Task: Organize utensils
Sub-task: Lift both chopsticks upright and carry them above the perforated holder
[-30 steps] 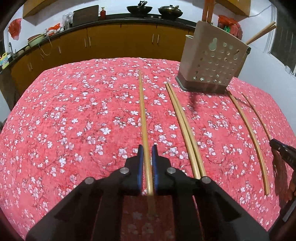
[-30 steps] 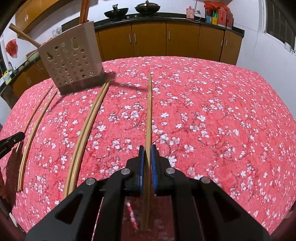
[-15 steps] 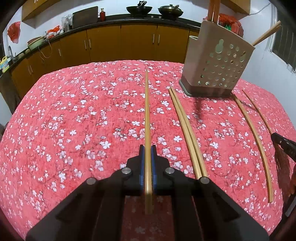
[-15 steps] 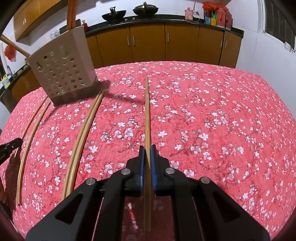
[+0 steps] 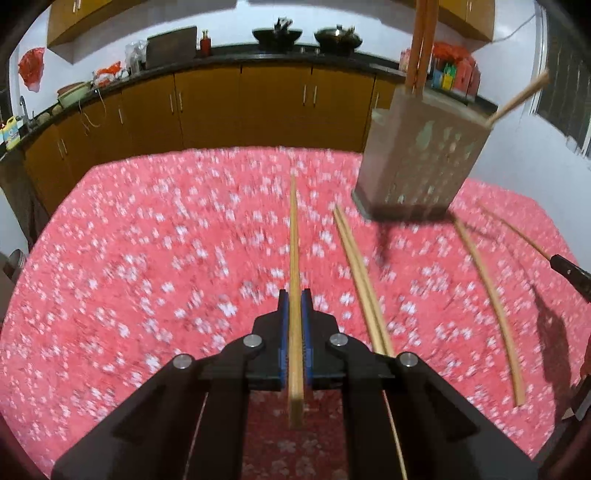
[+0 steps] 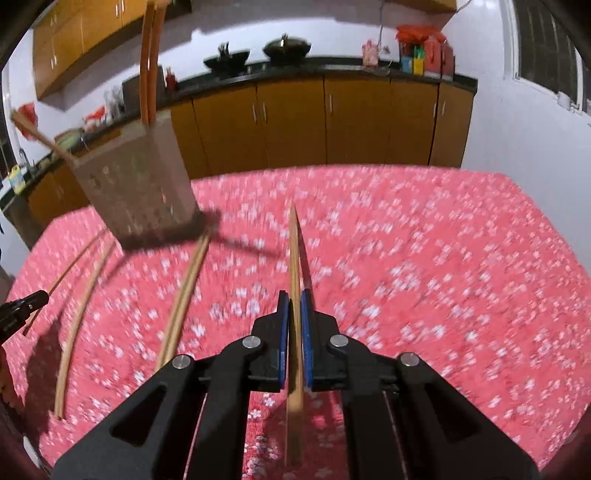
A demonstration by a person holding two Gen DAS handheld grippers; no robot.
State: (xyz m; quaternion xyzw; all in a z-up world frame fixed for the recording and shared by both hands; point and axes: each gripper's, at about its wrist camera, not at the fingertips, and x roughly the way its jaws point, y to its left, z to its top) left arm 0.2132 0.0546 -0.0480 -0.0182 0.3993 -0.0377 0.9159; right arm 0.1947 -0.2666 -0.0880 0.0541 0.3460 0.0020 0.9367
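A long, pale bamboo chopstick (image 5: pixel 294 258) is gripped between the blue pads (image 5: pixel 282 332) of the left tool (image 5: pixel 294 306); the black jaws are closed on it. The stick runs straight forward from the tool, its near end projecting back behind the pads, its far end over the red cloth with white blossoms (image 5: pixel 147 258) covering the desk. It appears lifted clear of the cloth.

In the right wrist view, a second pale bamboo chopstick (image 6: pixel 294 266) is clamped likewise between the blue pads (image 6: pixel 283 332) of the right tool (image 6: pixel 294 306), pointing straight ahead, with its shadow beside it on the cloth (image 6: pixel 443 277).

Just right of the left tool, a pair of bamboo chopsticks (image 5: pixel 360 280) is seen lying side by side, touching, on the cloth. Further right, a single curved-looking chopstick (image 5: pixel 487 295) and a thinner one (image 5: pixel 517 236) lie apart from each other. The same pair (image 6: pixel 184 291) and single sticks (image 6: pixel 79 317) are seen left of the right tool.

Beyond these, a beige perforated plastic utensil holder (image 5: pixel 421 158) stands on the cloth, blurred. Two reddish chopsticks (image 5: pixel 421 44) stand upright in it and one pale stick (image 5: pixel 517 101) leans out. The holder (image 6: pixel 136 184) lies ahead-left of the right tool.

At the back, brown wooden cabinets (image 5: pixel 221 107) under a dark counter carrying woks (image 5: pixel 277 35) are noted.
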